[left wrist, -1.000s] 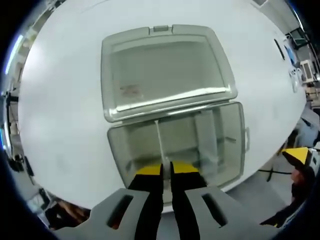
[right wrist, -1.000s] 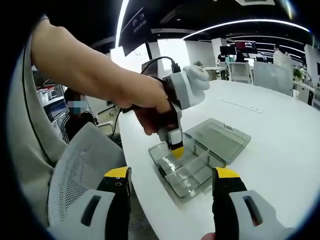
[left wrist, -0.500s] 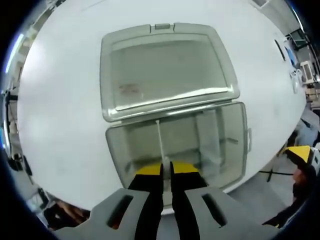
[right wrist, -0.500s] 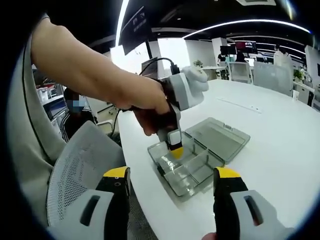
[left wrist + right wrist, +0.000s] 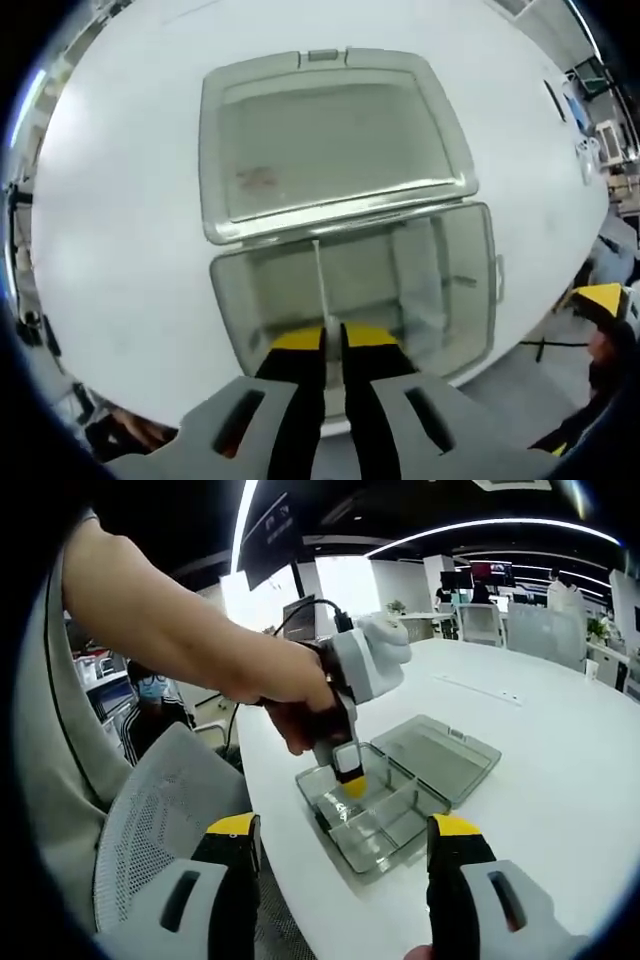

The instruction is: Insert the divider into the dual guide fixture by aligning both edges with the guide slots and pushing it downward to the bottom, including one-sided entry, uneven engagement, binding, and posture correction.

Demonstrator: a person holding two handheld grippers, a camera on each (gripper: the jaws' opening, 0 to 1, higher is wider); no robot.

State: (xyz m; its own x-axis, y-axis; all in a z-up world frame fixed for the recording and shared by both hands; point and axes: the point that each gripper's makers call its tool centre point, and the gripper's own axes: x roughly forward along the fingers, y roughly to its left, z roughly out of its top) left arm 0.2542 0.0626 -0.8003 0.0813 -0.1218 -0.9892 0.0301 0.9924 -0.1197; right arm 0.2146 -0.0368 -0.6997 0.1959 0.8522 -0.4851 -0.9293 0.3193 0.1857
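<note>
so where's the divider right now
In the left gripper view the divider stands on edge inside the open clear box, pinched by the left gripper at the box's near wall, left of the box's other partitions.

Table (image 5: 560,740): white, smooth top with a rounded edge. Directly on it, near that edge, lay one clear plastic compartment box (image 5: 350,290), lid (image 5: 330,140) swung fully open and resting flat on the tabletop beside the tray. Farther off lay a thin dark strip-like item (image 5: 480,690), too small to identify.
</note>
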